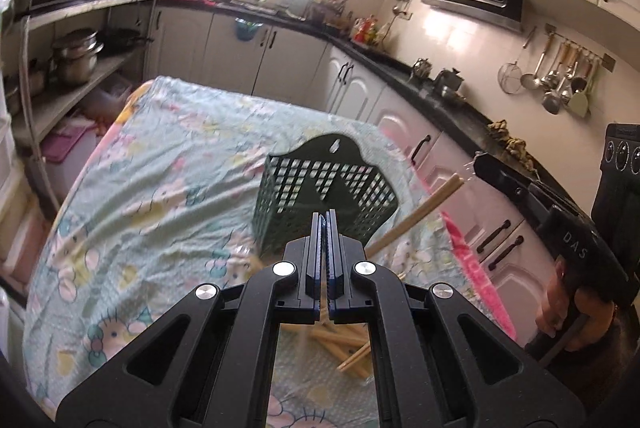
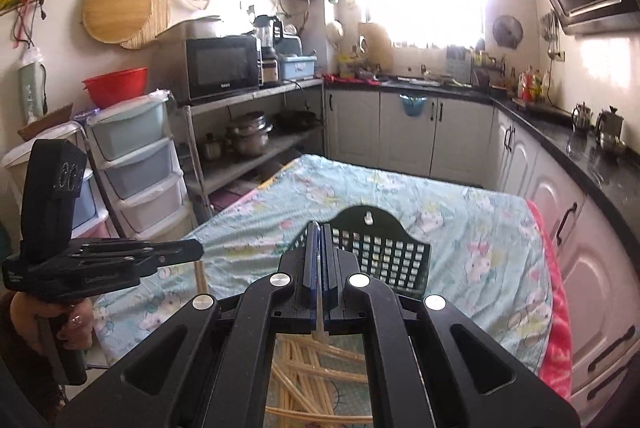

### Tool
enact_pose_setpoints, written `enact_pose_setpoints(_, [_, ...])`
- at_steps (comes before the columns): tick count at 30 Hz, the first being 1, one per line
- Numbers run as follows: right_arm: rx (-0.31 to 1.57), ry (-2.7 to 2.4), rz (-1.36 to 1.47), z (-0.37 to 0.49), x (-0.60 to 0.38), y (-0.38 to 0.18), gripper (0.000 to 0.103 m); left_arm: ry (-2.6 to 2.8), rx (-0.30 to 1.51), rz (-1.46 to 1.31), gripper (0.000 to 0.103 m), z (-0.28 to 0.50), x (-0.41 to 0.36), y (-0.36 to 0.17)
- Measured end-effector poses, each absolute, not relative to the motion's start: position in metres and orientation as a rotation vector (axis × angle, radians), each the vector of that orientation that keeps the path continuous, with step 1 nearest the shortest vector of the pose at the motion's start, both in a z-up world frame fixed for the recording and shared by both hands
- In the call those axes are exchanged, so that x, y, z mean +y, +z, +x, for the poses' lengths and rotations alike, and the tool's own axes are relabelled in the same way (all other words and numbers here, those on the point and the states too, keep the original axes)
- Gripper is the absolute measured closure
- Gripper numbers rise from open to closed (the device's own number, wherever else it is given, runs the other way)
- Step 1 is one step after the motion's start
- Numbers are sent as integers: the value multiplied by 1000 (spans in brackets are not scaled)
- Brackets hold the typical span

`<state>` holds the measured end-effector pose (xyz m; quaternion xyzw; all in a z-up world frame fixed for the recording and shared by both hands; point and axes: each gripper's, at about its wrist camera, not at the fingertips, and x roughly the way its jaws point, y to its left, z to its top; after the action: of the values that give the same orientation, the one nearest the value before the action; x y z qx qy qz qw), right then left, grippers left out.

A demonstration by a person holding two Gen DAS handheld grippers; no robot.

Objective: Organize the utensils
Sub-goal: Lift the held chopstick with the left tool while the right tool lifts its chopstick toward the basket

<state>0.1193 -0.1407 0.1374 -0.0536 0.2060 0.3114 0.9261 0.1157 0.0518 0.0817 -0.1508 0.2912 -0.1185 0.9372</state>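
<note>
Just below both tongs (image 1: 325, 218): chopsticks (image 2: 304, 368).

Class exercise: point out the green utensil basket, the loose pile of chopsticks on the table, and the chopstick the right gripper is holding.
green utensil basket (image 2: 384, 260), right wrist view, on its perforated back wall.
pile of chopsticks (image 1: 340, 342), left wrist view, on sticks seen through the gripper frame.
held chopstick (image 1: 416, 211), left wrist view, on its mid-shaft.

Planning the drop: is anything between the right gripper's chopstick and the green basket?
Nothing visible. The right gripper holds the chopstick close by the green basket, whose open top looks clear; only tablecloth lies around it.
</note>
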Motion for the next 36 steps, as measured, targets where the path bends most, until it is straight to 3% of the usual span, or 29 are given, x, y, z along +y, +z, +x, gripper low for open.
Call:
enact_pose_setpoints(20, [246,579,-129,136,-148,219,101,-314,382,-224,103,152,23,197])
enact_pose_setpoints(36, [202,495,-94,177,-164,240,101,-221,307,-255,103,208,41,217])
